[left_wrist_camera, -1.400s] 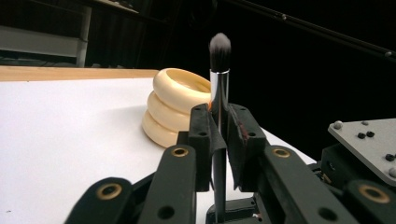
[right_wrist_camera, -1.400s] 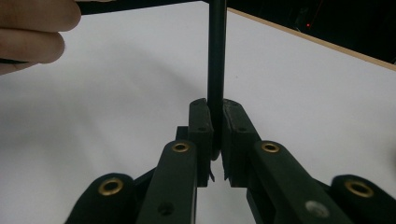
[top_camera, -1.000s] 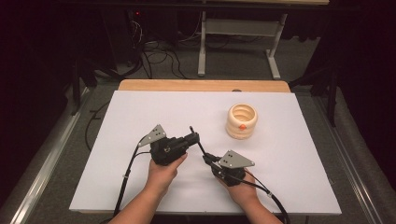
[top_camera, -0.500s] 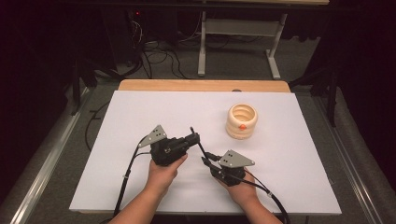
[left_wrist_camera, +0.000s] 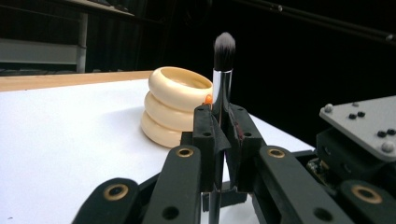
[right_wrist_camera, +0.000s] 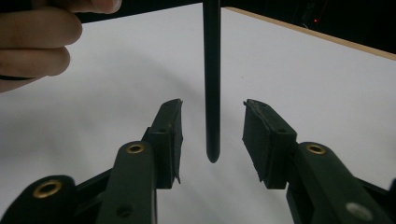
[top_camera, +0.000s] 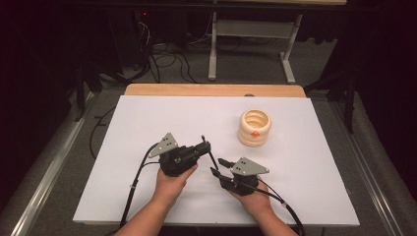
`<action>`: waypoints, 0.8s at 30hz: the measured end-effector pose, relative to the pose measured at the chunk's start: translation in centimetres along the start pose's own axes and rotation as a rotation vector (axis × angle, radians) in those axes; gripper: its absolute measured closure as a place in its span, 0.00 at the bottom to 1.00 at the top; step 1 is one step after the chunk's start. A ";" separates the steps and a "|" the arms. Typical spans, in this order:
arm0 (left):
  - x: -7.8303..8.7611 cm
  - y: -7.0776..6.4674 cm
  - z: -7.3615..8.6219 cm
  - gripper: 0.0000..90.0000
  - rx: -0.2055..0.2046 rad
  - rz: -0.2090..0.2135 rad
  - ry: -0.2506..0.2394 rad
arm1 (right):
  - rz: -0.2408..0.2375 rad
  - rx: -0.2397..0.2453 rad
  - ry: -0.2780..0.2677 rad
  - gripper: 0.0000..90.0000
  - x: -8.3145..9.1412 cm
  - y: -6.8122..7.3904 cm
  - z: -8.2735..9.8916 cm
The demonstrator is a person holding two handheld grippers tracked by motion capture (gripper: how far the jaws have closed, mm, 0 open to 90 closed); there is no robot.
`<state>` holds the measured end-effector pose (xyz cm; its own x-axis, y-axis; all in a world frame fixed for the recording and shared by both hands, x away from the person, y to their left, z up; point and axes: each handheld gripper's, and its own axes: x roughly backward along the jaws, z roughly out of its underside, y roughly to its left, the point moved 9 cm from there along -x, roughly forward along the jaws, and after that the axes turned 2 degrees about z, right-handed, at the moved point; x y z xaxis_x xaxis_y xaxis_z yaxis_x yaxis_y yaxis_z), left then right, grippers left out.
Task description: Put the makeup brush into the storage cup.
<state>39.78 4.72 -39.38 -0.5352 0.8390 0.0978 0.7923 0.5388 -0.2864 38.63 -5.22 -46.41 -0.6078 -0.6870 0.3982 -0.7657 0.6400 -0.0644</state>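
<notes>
Brush (left_wrist_camera: 223, 70): makeup brush with dark bristles, silver ferrule and black handle, held upright above the white tabletop (top_camera: 147, 123).
Left gripper (top_camera: 202, 147): clamped tight on the brush near its ferrule.
Right gripper (right_wrist_camera: 212, 140): jaws have just been opening, now apart (handle tip hangs between them, touching neither pad).
Holder (top_camera: 255, 127): cream ribbed cup, standing on the tabletop beyond the grippers.

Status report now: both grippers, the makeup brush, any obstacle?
Left gripper shut on makeup brush. Right gripper open, jaws just opening, brush handle between, untouched. Cream ringed holder stands apart; nothing blocking.
</notes>
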 end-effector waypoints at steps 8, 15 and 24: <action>-0.2 -0.3 0.4 0.93 -0.037 -0.008 0.025 | -0.010 -0.034 -0.026 0.41 0.2 -0.1 -0.5; -0.5 -0.5 0.7 0.93 -0.058 -0.007 0.049 | -0.008 -0.052 -0.051 0.32 0.4 0.0 -0.8; -1.1 -1.2 1.6 0.93 -0.108 -0.008 0.096 | -0.002 -0.040 -0.071 0.35 0.5 0.0 -1.1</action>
<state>38.95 3.01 -40.66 -0.5151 0.8354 0.1918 0.8180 0.5460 -0.1812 38.57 -5.23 -45.16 -0.6206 -0.7102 0.3324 -0.7588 0.6508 -0.0263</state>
